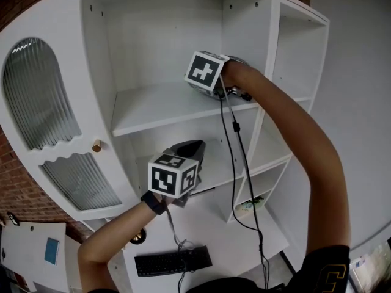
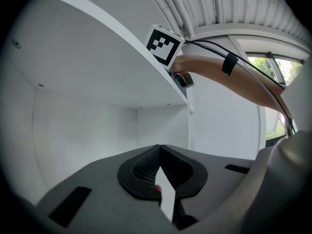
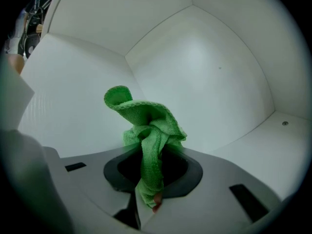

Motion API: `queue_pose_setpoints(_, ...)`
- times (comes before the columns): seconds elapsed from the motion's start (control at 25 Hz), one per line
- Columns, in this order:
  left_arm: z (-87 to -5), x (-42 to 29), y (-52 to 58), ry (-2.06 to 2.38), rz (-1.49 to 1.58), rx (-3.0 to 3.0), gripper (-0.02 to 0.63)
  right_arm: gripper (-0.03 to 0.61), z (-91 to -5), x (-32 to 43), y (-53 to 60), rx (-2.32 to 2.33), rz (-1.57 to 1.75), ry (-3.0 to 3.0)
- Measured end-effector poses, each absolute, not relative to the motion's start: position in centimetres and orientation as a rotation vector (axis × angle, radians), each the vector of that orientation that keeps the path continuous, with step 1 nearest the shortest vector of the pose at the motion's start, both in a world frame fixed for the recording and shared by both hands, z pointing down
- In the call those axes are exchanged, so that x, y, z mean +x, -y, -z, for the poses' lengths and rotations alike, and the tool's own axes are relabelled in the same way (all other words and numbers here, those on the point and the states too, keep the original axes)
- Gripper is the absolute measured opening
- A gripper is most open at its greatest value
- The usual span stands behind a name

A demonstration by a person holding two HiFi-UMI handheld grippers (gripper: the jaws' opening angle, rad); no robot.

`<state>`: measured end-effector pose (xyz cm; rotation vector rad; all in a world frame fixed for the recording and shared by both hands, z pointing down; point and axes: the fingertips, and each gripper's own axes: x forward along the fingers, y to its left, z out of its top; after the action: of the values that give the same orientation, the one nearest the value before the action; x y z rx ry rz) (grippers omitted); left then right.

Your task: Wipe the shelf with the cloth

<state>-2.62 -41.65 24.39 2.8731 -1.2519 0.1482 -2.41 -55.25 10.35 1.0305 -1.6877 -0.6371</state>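
A green cloth (image 3: 145,126) is bunched and pinched between the jaws of my right gripper (image 3: 147,152), which is shut on it inside the white upper compartment. In the head view the right gripper (image 1: 211,81) sits at the right end of the upper shelf board (image 1: 153,105); its marker cube hides its jaws and the cloth. My left gripper (image 1: 190,146) is held lower, pointing into the compartment beneath. Its dark jaws (image 2: 158,150) are shut with nothing between them. From below, the left gripper view shows the shelf's underside (image 2: 97,67) and the right gripper (image 2: 181,79) at its edge.
A cabinet door with ribbed glass (image 1: 36,96) and a brass knob (image 1: 96,145) stands at the left. Narrow side compartments (image 1: 272,145) are on the right. Black cables (image 1: 235,139) hang from the right gripper. A keyboard (image 1: 173,261) lies on the desk below.
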Motion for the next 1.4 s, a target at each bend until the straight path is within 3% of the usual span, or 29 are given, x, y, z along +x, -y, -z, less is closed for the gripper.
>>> queue_pose_setpoints(0.4,-24.7,-2.3,41.5,1.247,-0.155,2.867,0.017,0.072,-10.4,-0.5,55.5,1.068,0.623,1.616)
queue_pose_setpoints(0.68,-25.4,-3.2,40.4,1.273,-0.164,2.82,0.017,0.075,-7.4,-1.0,54.3,1.059,0.856,1.516)
queue_pose_setpoints(1.08,-24.6,-7.3,38.2,1.395,-0.148,2.774,0.017,0.077,-7.0,-16.4,42.8,0.578,1.008,2.067)
queue_pose_setpoints(1.4,-24.6,-9.0,34.4,1.417,-0.137,2.756,0.017,0.077,-8.9,-21.5,39.6,0.377,1.008,2.132)
